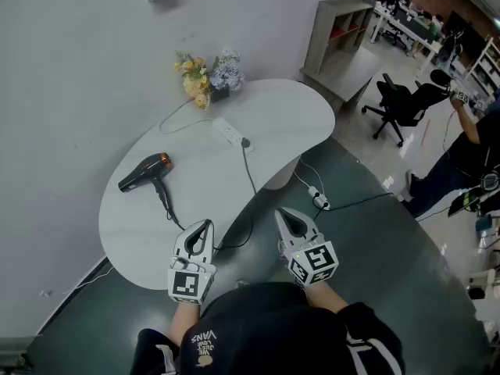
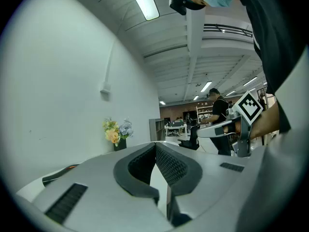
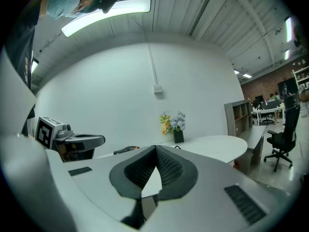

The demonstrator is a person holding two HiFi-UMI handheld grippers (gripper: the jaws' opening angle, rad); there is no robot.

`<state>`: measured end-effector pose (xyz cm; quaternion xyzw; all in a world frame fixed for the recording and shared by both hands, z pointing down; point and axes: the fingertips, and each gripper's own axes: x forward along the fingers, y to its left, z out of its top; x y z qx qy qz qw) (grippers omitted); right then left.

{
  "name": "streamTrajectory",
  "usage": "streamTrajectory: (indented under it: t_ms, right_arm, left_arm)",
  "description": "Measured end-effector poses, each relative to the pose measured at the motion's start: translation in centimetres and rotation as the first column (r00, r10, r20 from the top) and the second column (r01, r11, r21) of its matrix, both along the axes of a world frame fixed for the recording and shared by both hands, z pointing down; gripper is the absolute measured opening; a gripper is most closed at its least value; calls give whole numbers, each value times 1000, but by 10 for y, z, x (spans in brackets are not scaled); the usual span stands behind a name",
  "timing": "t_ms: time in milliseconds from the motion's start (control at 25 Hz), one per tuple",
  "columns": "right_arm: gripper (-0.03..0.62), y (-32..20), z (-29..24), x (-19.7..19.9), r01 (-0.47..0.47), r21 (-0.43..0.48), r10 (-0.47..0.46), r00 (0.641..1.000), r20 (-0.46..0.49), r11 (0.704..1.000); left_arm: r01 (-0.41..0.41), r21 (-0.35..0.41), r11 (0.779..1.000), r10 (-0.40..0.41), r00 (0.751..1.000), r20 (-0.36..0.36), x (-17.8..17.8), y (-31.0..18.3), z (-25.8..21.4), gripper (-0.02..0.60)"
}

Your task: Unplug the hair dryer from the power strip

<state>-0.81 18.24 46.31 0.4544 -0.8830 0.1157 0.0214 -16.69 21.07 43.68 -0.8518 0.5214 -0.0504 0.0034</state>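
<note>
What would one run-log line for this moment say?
step: unplugging not begun | left gripper: shut, empty | right gripper: shut, empty | hair dryer: lying on table | plug: in power strip

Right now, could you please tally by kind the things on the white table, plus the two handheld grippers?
Hair dryer: 1
Power strip: 1
Vase of flowers: 1
Grippers: 2 (left gripper, right gripper)
Total: 5
</note>
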Motion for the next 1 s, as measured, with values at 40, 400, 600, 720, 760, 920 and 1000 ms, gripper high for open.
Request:
streamTrajectory:
  t_ms: [40,400,600,720,760,920,1000]
  right_arm:
    - [42,-1,0,1,4,0,-4,1000,-2,1000]
    - [45,-13,1,7,41,-2,-41,999,19,999]
    - [48,-30,8,12,44,-33,-43,999,14,998]
    - [49,-43,11,16,50,-42,-50,999,6,998]
    - [60,-48,12,17,53,-46,-53,999,4,998]
    - [132,-67,17,23,76,-64,-76,997,0,995]
    - [146,-77,20,26,85,-70,-86,996,-6,994]
  left_arm:
    - [0,0,1000,0,1000,7,0,0,3,18]
    - [18,-8,1000,-17,1000,18,9,-9,10,18]
    - [51,-11,999,-50,999,21,14,-22,13,20]
    - [69,-21,997,-69,998,1,17,-33,14,21]
    - [72,-23,997,-72,997,0,19,-37,15,21]
    - [93,-37,995,-93,996,7,25,-55,20,23]
    - [105,-45,993,-105,994,10,28,-64,22,26]
